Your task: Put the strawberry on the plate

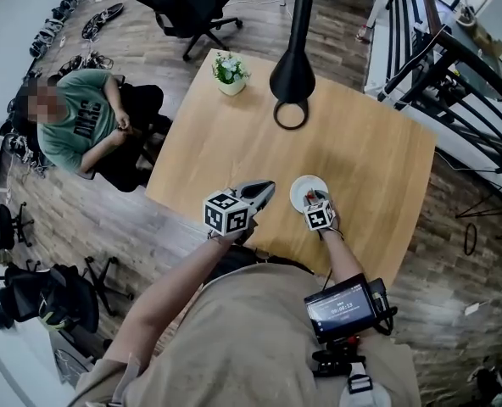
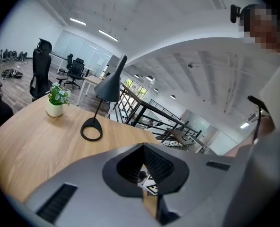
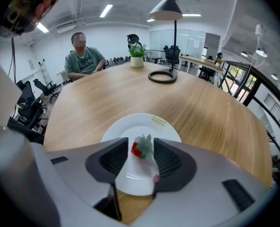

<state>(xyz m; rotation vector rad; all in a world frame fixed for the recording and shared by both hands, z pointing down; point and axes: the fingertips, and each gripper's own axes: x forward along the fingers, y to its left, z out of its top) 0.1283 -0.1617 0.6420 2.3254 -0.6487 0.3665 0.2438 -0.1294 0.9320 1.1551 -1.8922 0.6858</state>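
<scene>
Right fingers (image 3: 170, 157) tight around one strawberry (image 3: 139, 149) over one plate (image 3: 126, 128); left fingers (image 2: 166, 167) together and empty

You are wearing a beige short-sleeved shirt (image 1: 259, 337).
A black device (image 1: 343, 305) with a glowing bluish screen is hanging at your front; your grey left gripper (image 1: 266, 190) and right gripper (image 1: 317, 198) are each carrying a white cube of black square markers.

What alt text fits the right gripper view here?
The right gripper holds a red strawberry with green leaves over a white plate on a wooden table. Beyond stand a black lamp, a potted plant and a seated person.
</scene>
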